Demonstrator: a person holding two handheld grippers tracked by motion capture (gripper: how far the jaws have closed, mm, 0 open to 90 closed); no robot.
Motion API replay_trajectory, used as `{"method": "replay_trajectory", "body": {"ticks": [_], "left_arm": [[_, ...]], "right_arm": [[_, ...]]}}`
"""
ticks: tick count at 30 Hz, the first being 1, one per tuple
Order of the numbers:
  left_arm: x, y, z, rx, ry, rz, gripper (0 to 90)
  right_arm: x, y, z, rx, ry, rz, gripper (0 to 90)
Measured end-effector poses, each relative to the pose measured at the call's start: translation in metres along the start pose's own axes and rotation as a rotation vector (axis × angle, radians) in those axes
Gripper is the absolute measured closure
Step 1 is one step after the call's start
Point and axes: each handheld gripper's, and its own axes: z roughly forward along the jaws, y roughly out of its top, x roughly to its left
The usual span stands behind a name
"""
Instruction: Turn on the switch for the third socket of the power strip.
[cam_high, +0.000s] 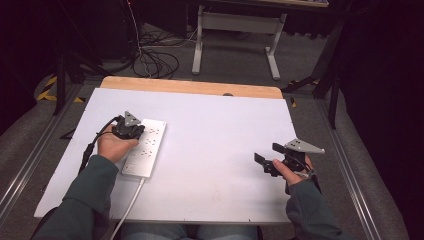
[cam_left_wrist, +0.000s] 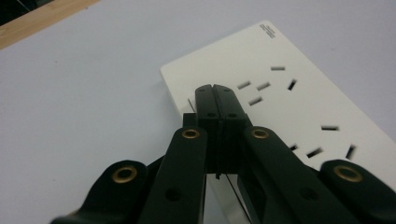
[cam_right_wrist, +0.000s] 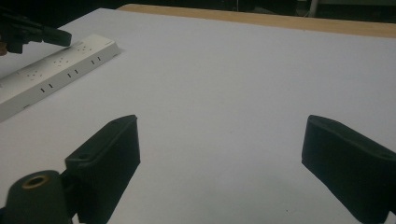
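Left claw pressed shut over the power strip, right claw idle

The power strip (cam_high: 146, 146) lies on the white surface (cam_high: 210, 150); the left claw (cam_left_wrist: 215, 95), jaws fully together and holding nothing, sits over the strip's end farthest from its cord (cam_high: 131, 202). The right claw (cam_high: 266, 156), spread wide and empty, hovers well apart from the strip on its other side. A downward push there could tip or skid the strip, since nothing braces it. Whether the tips actually touch the strip is hard to tell.
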Motion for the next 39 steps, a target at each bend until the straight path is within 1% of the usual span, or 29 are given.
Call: {"method": "replay_trajectory", "body": {"ticks": [1, 3, 4, 7, 11, 12, 15, 17, 20, 25, 31, 39], "left_arm": [[0.001, 0.001, -0.003, -0.013, 0.003, -0.012, 90.0], [0.004, 0.001, -0.008, -0.039, 0.013, -0.023, 90.0], [0.004, 0.001, -0.01, -0.046, 0.01, -0.033, 90.0], [0.005, 0.0, -0.016, -0.068, 0.017, -0.043, 90.0], [0.005, 0.002, -0.025, -0.116, 0.01, -0.06, 90.0], [0.004, 0.002, -0.028, -0.131, 0.014, -0.064, 90.0], [0.002, 0.003, -0.038, -0.174, 0.012, -0.071, 90.0], [0.001, 0.004, -0.044, -0.199, 0.008, -0.084, 90.0], [0.001, 0.004, -0.049, -0.219, 0.012, -0.09, 90.0], [0.001, 0.003, -0.062, -0.276, 0.014, -0.117, 90.0], [-0.003, 0.0, -0.082, -0.33, 0.004, -0.141, 90.0], [-0.007, -0.011, -0.111, -0.395, 0.001, -0.163, 90.0]], "right_arm": [[0.0, 0.0, 0.0, 0.0, 0.0, -0.002, 11.9], [-0.001, 0.0, 0.0, 0.0, -0.002, -0.001, 11.9], [-0.001, 0.0, 0.0, -0.002, -0.004, 0.002, 11.8], [0.0, 0.0, 0.0, 0.0, -0.004, -0.002, 11.8], [0.0, 0.0, 0.0, 0.001, -0.005, -0.004, 11.8], [0.0, 0.0, 0.0, 0.001, -0.005, -0.003, 11.8], [0.0, 0.0, 0.0, 0.001, -0.004, -0.001, 11.8], [0.0, 0.0, 0.0, 0.002, -0.005, -0.001, 11.8], [0.0, 0.0, 0.0, 0.002, -0.004, 0.0, 11.8], [0.0, 0.0, 0.001, 0.005, -0.004, 0.0, 11.9], [0.0, 0.0, 0.001, 0.006, -0.006, -0.002, 11.8], [0.0, 0.0, 0.0, 0.004, -0.006, -0.001, 11.8]]}}
